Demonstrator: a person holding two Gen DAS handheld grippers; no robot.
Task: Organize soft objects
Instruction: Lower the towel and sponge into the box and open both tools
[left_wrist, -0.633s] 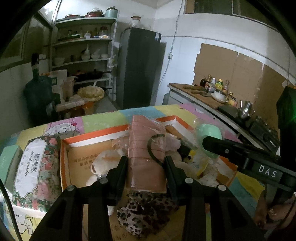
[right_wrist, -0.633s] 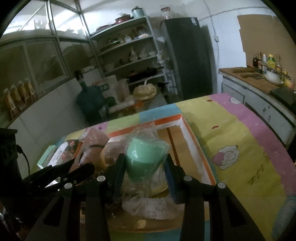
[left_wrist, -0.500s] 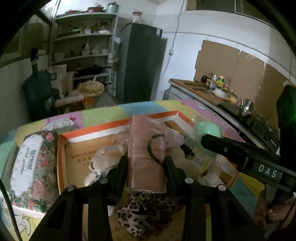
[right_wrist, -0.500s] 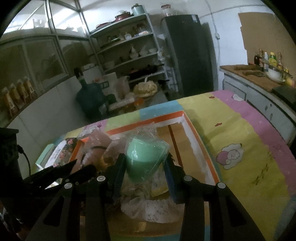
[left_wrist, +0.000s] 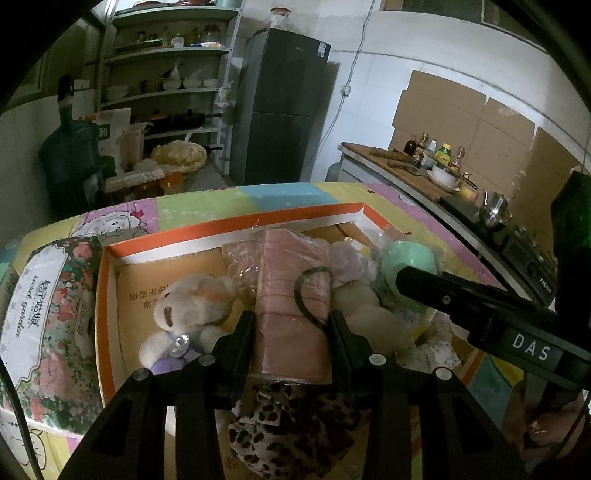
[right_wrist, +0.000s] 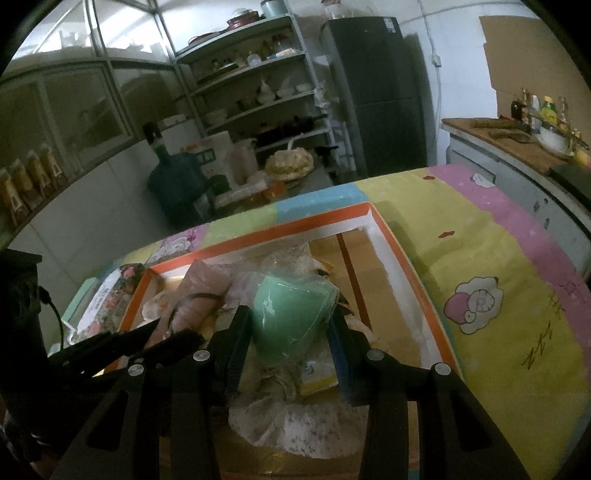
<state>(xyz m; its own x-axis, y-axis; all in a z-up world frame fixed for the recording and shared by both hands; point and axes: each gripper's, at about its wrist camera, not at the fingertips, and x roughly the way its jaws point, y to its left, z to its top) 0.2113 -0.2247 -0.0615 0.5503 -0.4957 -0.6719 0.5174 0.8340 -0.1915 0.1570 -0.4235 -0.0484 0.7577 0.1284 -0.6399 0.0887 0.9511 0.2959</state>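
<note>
Pink cloth roll, wrapped in clear plastic with a black loop across it, sits clamped between the fingers of the left gripper, above the cardboard box with the orange and white rim. Right gripper fingers press on both sides of a mint-green soft item in a plastic bag, also over the box. Inside the box lie a white plush bear at the left and a leopard-print cloth near the front. A floral tissue pack lies just beside the box's left wall. The box rests on a pastel patchwork cover.
</note>
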